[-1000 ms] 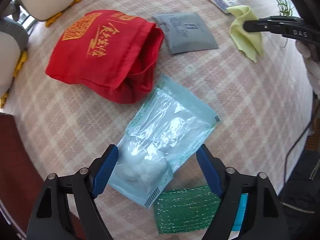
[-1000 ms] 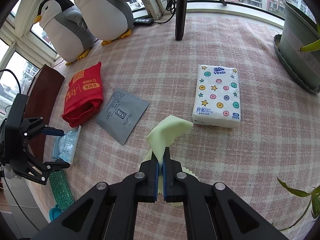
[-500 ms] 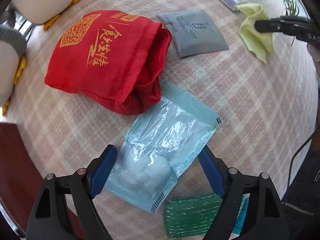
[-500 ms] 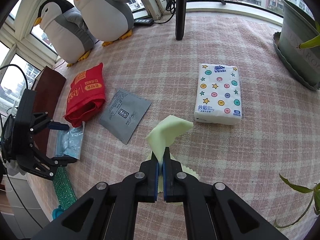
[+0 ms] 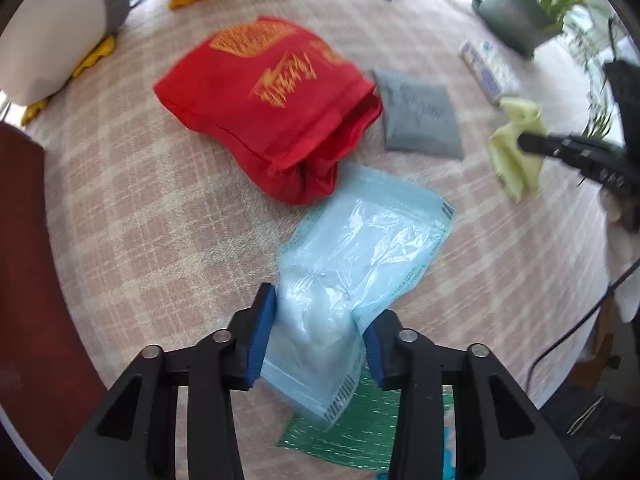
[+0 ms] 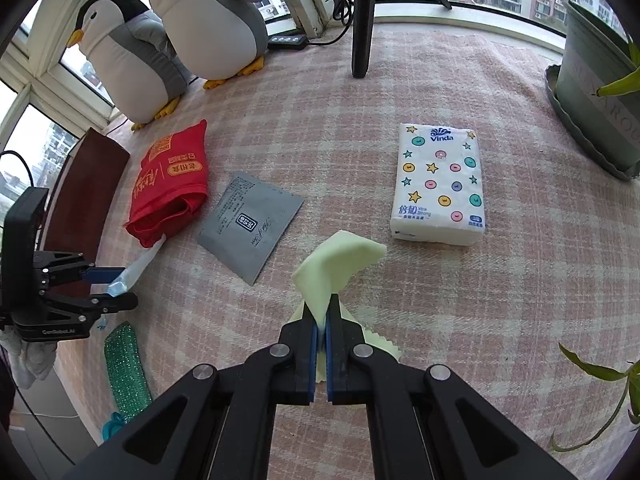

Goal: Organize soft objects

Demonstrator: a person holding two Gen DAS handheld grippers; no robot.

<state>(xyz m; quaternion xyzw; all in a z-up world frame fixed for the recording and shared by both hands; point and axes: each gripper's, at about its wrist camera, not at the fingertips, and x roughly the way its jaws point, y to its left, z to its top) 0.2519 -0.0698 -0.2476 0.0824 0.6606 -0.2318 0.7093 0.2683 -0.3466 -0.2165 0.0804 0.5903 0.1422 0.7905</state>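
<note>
My left gripper has its blue pads pressed against both sides of the near end of the clear blue plastic packet, squeezing the white wad inside it. The packet's near end is raised off the tabletop between my fingers, while its far end reaches toward the red cloth bag and ends just beside the bag's open mouth. Under the packet's near corner, on my side of the red bag, lies a green glittery strip.

My right gripper is clamped tight on the pale yellow-green cloth, with no gap showing between the pads. The cloth stands up out of my fingers in a folded peak, and its loose edge trails on the tabletop beside the gripper.

To the right of the red bag, close by it, lies a flat grey pouch. My yellow-green cloth is further right of that, and the white tissue pack with coloured dots and stars sits well apart from the red bag, beyond the cloth. Behind the red bag stand two plush penguins by the window. A potted plant is at the far right edge of the tabletop.
</note>
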